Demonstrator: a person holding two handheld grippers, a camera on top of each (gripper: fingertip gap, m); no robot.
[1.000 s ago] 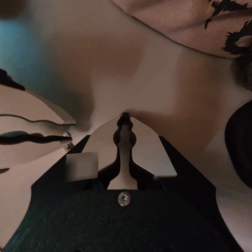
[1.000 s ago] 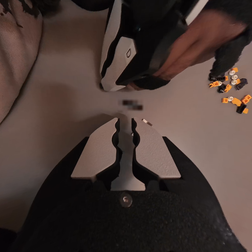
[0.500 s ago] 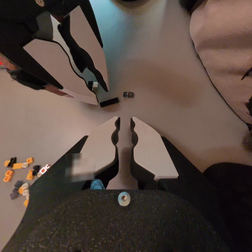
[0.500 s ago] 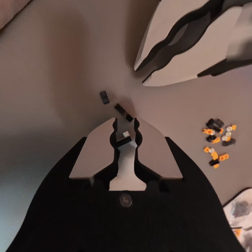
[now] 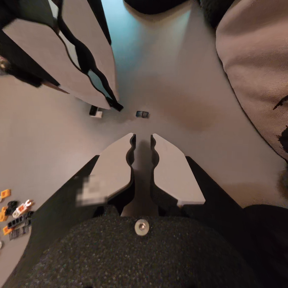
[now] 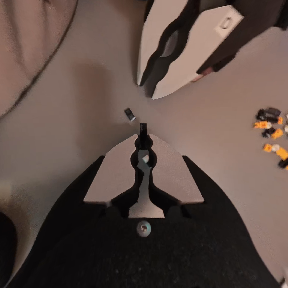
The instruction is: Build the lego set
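Dim warm light, blurred fisheye edges

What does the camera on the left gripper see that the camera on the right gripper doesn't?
Only the left wrist view shows the left gripper from behind, open and empty, and the black-and-white piece lying clear of the right gripper. Only the right wrist view shows the long black piece end-on, pinched in the right gripper. Both show the small dark tile and the orange-and-black loose pieces.

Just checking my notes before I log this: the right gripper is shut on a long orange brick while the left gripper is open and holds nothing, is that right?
Not quite: the long brick in the right gripper is black, not orange, as the right wrist view shows. The rest stands: the left gripper is open and holds nothing.
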